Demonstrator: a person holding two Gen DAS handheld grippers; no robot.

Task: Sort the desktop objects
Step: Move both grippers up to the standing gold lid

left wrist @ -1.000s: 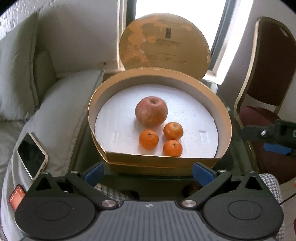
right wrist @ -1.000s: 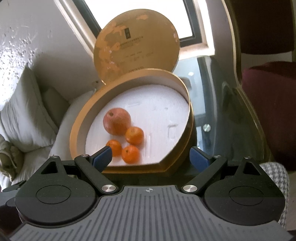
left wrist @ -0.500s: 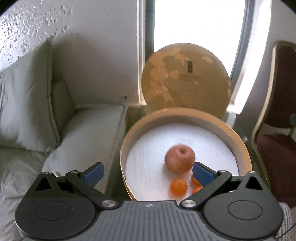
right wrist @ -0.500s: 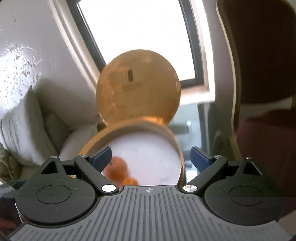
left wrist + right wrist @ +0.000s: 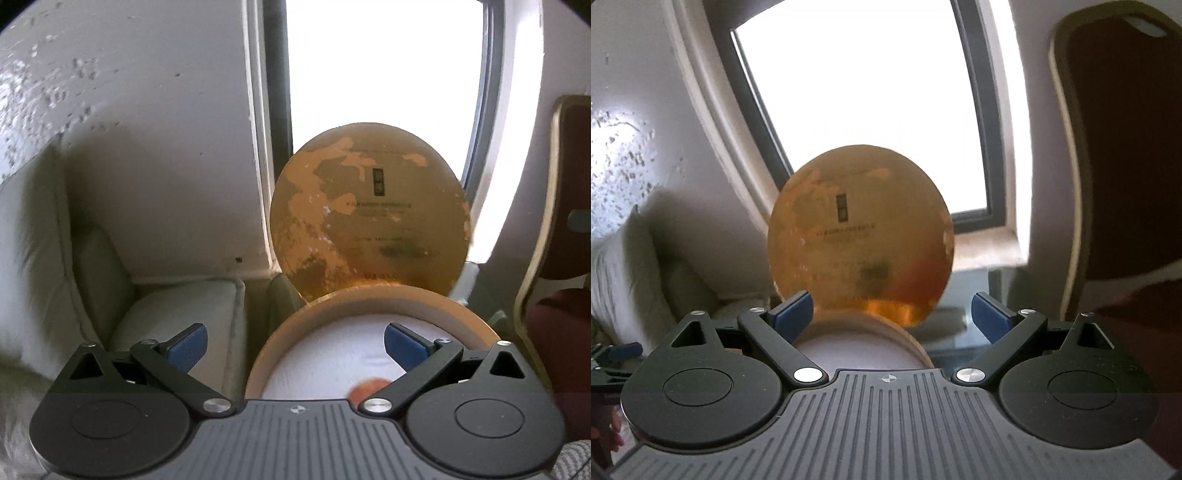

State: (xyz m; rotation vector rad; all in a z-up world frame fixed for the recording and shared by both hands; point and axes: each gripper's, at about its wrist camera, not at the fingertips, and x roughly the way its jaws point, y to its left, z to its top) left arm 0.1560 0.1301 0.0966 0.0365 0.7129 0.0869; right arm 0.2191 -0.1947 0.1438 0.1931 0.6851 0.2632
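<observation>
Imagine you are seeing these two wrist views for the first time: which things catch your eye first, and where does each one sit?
The round golden lid draws the eye first, standing upright against the bright window at the centre of both views. Just below it lies the open round box with its white lining, a reddish fruit barely peeking over the left tool. Both tools, left and right, are open and empty.
</observation>
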